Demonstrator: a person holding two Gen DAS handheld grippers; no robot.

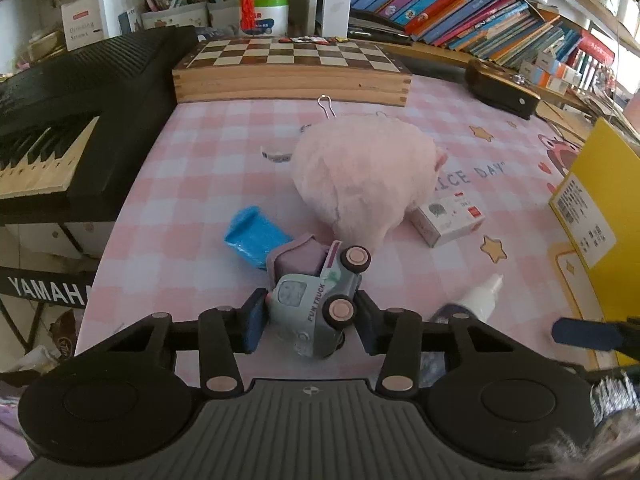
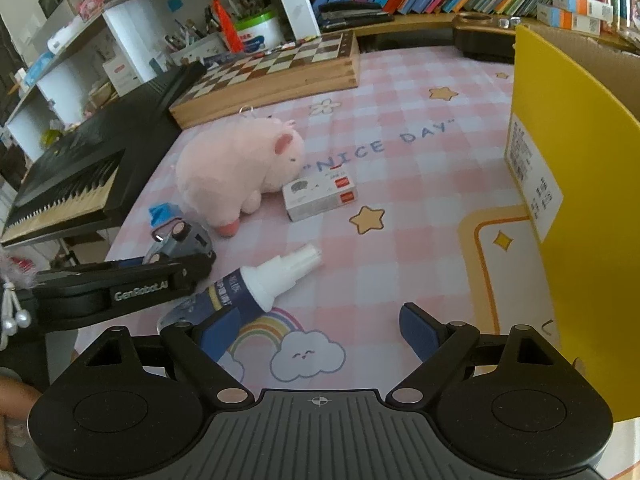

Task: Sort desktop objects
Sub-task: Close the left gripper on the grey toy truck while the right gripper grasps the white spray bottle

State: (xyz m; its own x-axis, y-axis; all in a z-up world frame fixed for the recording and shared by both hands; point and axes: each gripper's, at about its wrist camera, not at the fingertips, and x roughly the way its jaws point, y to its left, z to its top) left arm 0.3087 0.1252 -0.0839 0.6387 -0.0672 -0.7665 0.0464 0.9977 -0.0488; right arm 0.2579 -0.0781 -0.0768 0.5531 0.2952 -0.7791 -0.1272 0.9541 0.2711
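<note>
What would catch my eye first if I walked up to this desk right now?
Probably the fluffy pink plush pig in the middle of the pink checked desk mat, its snout against a small white cardboard box. Nearer, the left hand-held gripper pinches a pale green toy truck, and a tall yellow cardboard box stands on the right.

Desk cover: a pink and white checked mat (image 2: 400, 92) with stars, a rainbow and the words "NICE DAY" lay over the table.
Far edge: a wooden chessboard box (image 1: 292, 76) stood there.
Left edge: a black keyboard (image 1: 60, 120) ran alongside.
Behind: white shelves (image 2: 132, 36) held pens and jars; leaning books (image 1: 460, 4) filled the right.
Light: soft daylight.
</note>
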